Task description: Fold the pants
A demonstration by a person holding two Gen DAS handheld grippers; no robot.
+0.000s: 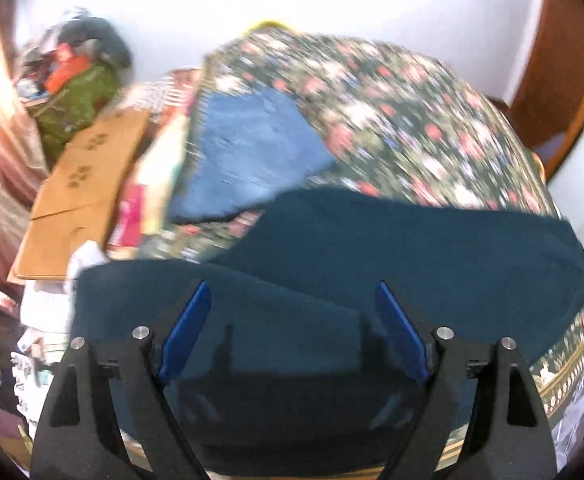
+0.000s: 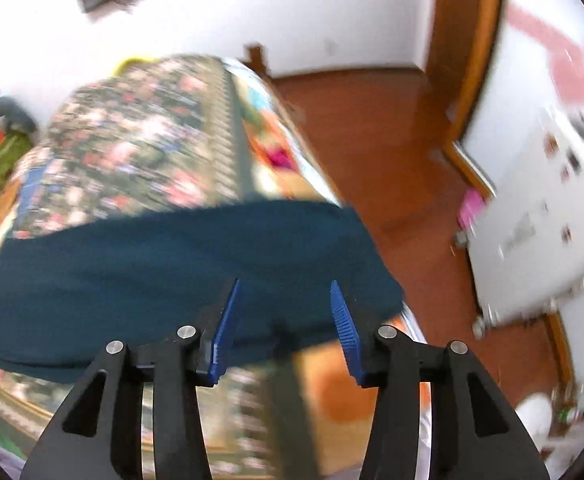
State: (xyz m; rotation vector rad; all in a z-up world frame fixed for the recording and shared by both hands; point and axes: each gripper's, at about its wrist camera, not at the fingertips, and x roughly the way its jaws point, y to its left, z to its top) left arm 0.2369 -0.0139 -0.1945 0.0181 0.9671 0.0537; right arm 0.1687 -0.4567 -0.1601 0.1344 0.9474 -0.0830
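White walls and a reddish wooden floor [image 2: 392,128] surround a bed covered with a dark floral bedspread [image 1: 412,120]; both views are smeared with motion blur. Dark teal pants [image 1: 412,248] lie spread across the near end of the bed, directly ahead of and beneath both pairs of fingers.

From the left wrist camera, the left gripper [image 1: 294,300] has its blue fingers [image 1: 187,332] spread wide apart, holding nothing, with the teal fabric filling the gap between them and reaching past both tips. Beyond the fingers and somewhat to their left, a folded lighter blue garment [image 1: 251,152] rests on the bedspread, well apart from the pants. Farther left of the fingers, off the bed's edge, sit a flat cardboard box [image 1: 83,184] and a heap of clothes [image 1: 79,80] in green, orange and dark colours.

From the right wrist camera, the right gripper [image 2: 283,300] is likewise released, its blue fingers [image 2: 344,332] parted and empty. The pants [image 2: 171,272] stretch from between the fingertips away to their left, with the fabric's edge ending just past the right finger. To the right of the fingers stands a white cabinet [image 2: 532,232] on the floor.
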